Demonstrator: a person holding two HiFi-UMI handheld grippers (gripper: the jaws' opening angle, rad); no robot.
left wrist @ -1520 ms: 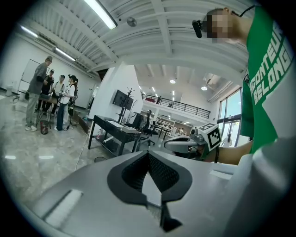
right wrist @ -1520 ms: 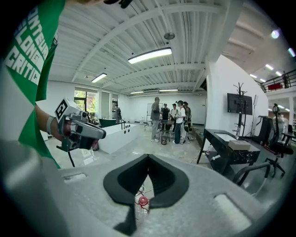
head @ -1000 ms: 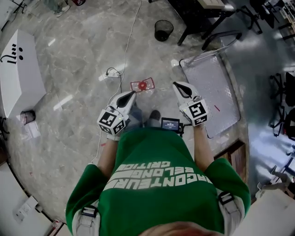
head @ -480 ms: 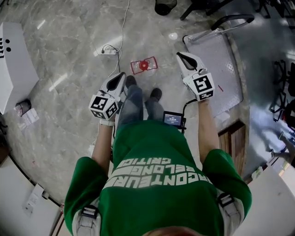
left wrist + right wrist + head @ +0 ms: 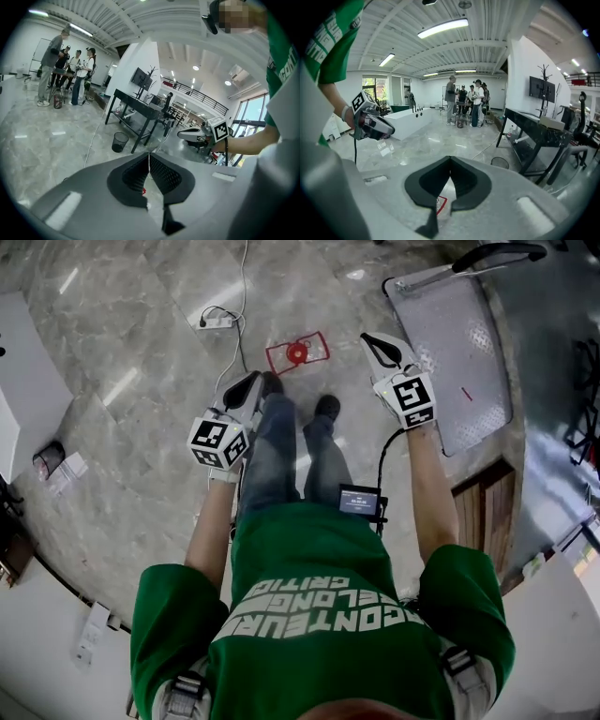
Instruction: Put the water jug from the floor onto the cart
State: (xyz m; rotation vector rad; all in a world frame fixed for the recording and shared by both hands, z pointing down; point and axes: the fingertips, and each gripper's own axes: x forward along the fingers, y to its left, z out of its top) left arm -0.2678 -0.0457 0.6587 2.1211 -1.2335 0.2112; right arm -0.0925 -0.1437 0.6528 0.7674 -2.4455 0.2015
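Note:
The water jug (image 5: 297, 352) is clear with a red cap and red edging, and it stands on the marble floor ahead of the person's shoes. The cart (image 5: 459, 362) is a flat grey metal platform with a handle, at the right. My left gripper (image 5: 248, 385) hangs shut just left of and nearer than the jug, touching nothing. My right gripper (image 5: 375, 341) is shut and empty between the jug and the cart's edge. In the left gripper view the left gripper's (image 5: 149, 161) jaws meet. The right gripper's (image 5: 450, 161) jaws also meet, with a bit of the jug's red (image 5: 440, 205) showing below them.
A power strip with a white cable (image 5: 217, 321) lies on the floor left of the jug. A white cabinet (image 5: 28, 390) and a small can (image 5: 49, 460) are at the far left. A black bin (image 5: 120, 140), a black table (image 5: 136, 108) and several standing people (image 5: 70, 70) are farther off.
Both grippers have sunk towards the floor, still shut. The head view has shifted, so the jug and the cart now sit higher in the picture. The person's legs show more.

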